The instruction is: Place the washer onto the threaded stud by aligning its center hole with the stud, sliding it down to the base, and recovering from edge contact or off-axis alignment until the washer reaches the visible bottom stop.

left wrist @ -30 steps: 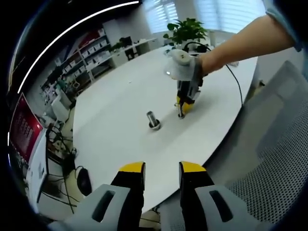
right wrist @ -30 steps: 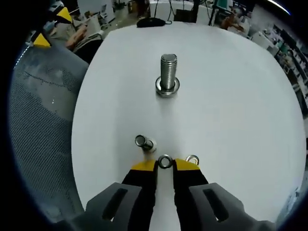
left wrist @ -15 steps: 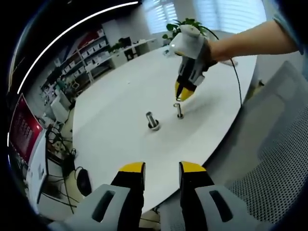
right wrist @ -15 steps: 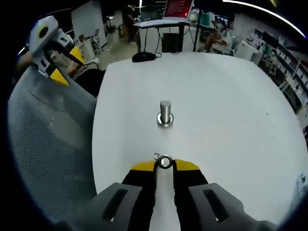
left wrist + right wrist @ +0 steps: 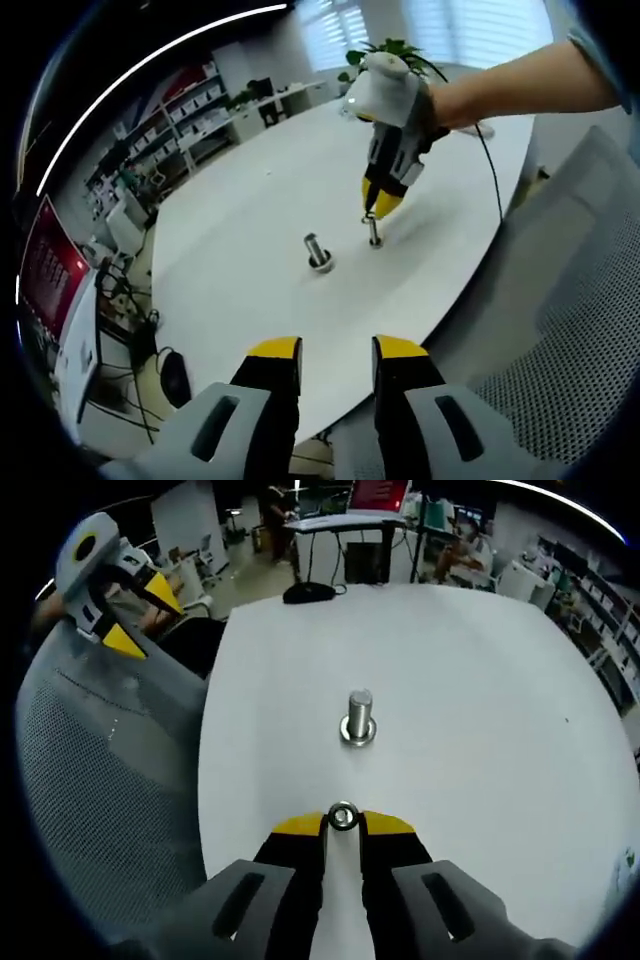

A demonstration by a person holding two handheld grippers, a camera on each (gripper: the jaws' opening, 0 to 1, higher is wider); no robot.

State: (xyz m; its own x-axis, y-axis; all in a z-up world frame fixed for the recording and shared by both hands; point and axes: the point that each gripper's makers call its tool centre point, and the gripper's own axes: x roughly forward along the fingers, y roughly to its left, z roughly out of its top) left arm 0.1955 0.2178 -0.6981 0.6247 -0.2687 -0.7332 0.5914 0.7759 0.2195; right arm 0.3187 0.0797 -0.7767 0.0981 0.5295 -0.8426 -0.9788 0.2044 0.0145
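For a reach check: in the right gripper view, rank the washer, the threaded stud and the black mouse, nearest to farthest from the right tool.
1. washer, pinched between the right tool's tips.
2. threaded stud, upright mid-table, straight ahead.
3. black mouse, at the table's far edge, slightly left.

no text, label, brand or number can be read in either view. the red screen in the left gripper view carries marks too blurred to make out.
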